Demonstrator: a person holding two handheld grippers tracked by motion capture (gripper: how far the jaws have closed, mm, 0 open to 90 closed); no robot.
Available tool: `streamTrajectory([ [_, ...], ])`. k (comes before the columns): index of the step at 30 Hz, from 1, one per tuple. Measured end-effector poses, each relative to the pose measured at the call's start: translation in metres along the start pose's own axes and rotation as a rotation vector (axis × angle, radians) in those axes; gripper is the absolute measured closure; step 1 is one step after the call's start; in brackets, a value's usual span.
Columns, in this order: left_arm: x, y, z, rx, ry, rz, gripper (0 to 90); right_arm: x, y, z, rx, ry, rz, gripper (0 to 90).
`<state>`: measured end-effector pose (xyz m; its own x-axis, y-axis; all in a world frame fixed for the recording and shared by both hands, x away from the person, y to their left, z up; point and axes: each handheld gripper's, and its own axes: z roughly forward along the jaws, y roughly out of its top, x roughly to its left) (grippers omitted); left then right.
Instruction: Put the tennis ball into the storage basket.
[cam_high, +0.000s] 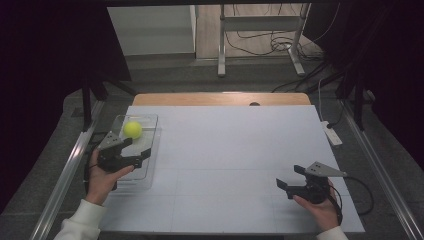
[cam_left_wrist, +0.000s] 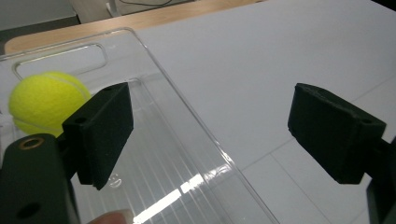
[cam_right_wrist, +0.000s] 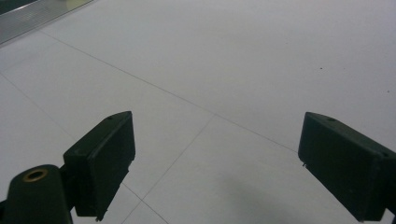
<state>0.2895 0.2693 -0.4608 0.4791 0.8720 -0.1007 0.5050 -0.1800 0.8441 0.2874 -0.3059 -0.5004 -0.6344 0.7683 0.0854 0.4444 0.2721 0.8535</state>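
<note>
A yellow tennis ball (cam_high: 132, 129) lies at the far end of a clear plastic tray (cam_high: 150, 165) on the left of the white table. My left gripper (cam_high: 138, 148) hovers over the tray's near half, just short of the ball, open with nothing gripped. In the left gripper view the ball (cam_left_wrist: 44, 102) sits beyond the left pad, and the tray's right wall (cam_left_wrist: 187, 116) runs between the jaws of the left gripper (cam_left_wrist: 210, 135). My right gripper (cam_high: 290, 176) is held open over bare table at the front right. The right gripper (cam_right_wrist: 215, 163) shows wide jaws with nothing between them.
The white table top (cam_high: 235, 145) spreads between the two hands, with a wooden strip (cam_high: 220, 98) along its far edge. A white power strip (cam_high: 332, 134) lies off the right edge. Metal rails (cam_high: 70, 170) flank the table and cables lie on the floor behind.
</note>
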Motion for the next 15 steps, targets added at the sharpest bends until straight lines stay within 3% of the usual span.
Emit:
streamTrajectory([
  [15,-0.029,-0.023,-0.012,-0.007,-0.043,0.034,14.7,0.0,0.0,0.0,0.001,0.0,0.0,10.9],
])
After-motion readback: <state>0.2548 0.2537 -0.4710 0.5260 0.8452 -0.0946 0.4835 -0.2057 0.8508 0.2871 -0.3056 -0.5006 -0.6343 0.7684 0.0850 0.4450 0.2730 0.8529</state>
